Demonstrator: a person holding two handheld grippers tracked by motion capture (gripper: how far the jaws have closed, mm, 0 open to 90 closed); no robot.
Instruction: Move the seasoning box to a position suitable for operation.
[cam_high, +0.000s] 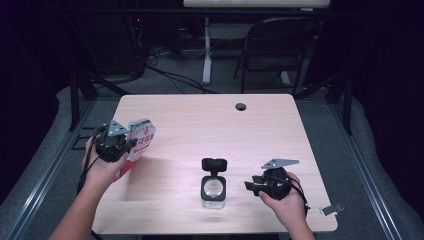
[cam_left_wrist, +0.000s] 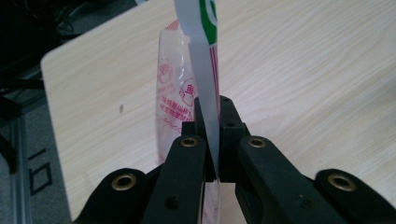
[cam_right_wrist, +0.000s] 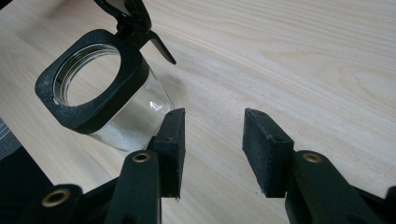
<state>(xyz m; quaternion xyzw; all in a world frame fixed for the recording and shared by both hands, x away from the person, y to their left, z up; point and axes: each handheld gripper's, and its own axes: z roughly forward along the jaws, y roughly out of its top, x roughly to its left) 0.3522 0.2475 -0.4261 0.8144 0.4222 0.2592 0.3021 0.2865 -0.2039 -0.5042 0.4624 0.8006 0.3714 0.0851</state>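
The left gripper (cam_left_wrist: 212, 140) has its jaws clamped flat on the thin edge of a pouch (cam_left_wrist: 180, 100), a red-and-white printed bag with a green mark near its top; in the left gripper view the sealed edge runs straight up out of the pinch, so the bag's long axis lies in line with the jaws and its clear body hangs off to one side. In the high view the same gripper (cam_high: 122, 142) holds the pouch (cam_high: 141, 140) above the left edge of the table (cam_high: 200, 120), tilted, with its upper end leaning toward the table's middle. The right gripper (cam_right_wrist: 212, 149) has its jaws apart with nothing between them; one pad sits just beside the glass wall of the jar (cam_right_wrist: 100, 88) without touching it, and the jar lies ahead and to the left of the gap. The jar (cam_high: 214, 189) stands upright near the front edge, its black lid (cam_high: 214, 164) flipped back on its hinge and the round mouth open upward. From above, the right gripper (cam_high: 255, 186) is just beside the jar, while the pouch is well apart from it to the left. The next move likely turns on that gap: the pouch must travel rightward and tip its end over the mouth, while the nearer right hand is best placed to steady the jar.
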